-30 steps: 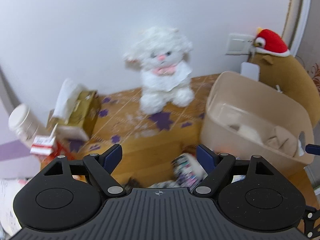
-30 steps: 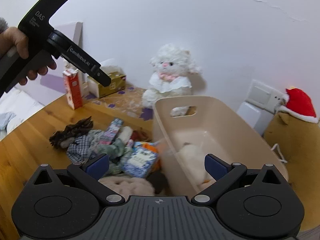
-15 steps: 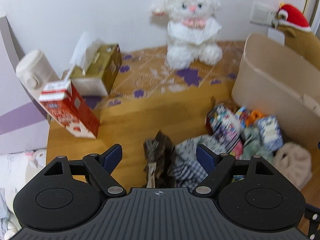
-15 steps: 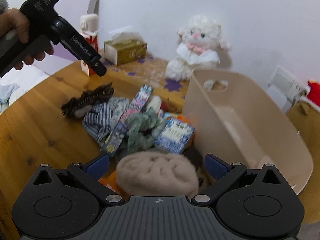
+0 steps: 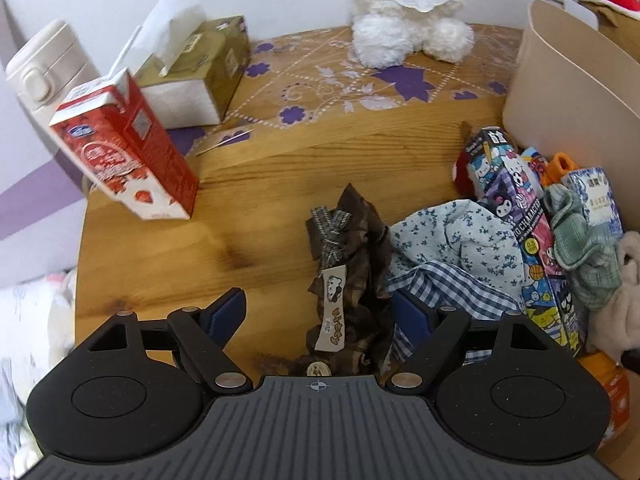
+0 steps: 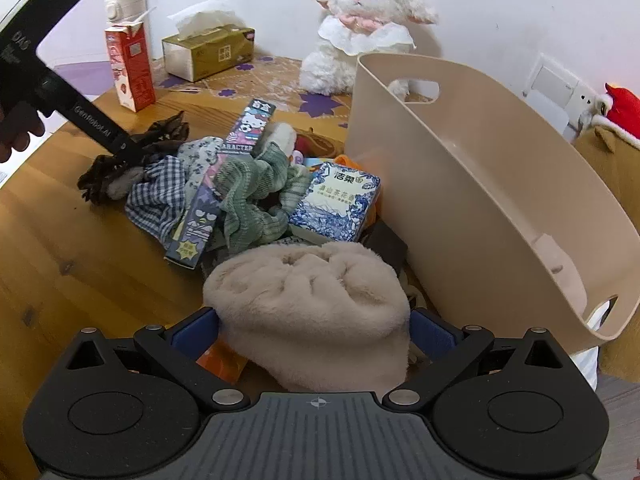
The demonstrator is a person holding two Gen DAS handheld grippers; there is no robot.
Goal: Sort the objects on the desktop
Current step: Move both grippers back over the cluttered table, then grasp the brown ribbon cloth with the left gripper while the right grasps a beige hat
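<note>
A pile of small items lies on the wooden table beside a beige basket (image 6: 472, 168). My left gripper (image 5: 318, 310) is open, its fingers on either side of a brown plaid scrunchie (image 5: 352, 280) with a paper tag. My right gripper (image 6: 314, 328) is open around a fluffy beige scrunchie (image 6: 316, 304); I cannot tell if the pads touch it. The pile also holds a blue checked cloth (image 5: 448, 264), a green scrunchie (image 6: 256, 192), a long cartoon box (image 6: 224, 176) and a blue-and-white box (image 6: 336, 200). The left gripper also shows in the right wrist view, over the brown scrunchie (image 6: 132, 152).
A red milk carton (image 5: 124, 148), a gold tissue box (image 5: 200, 68) and a white bottle (image 5: 44, 68) stand at the back left. A white plush lamb (image 6: 360, 28) sits against the wall. A brown plush with a red hat (image 6: 612, 120) is at far right.
Both grippers have tilted down and come close to the pile. The left now straddles the brown scrunchie, the right straddles the fluffy beige one. Both stay open.
</note>
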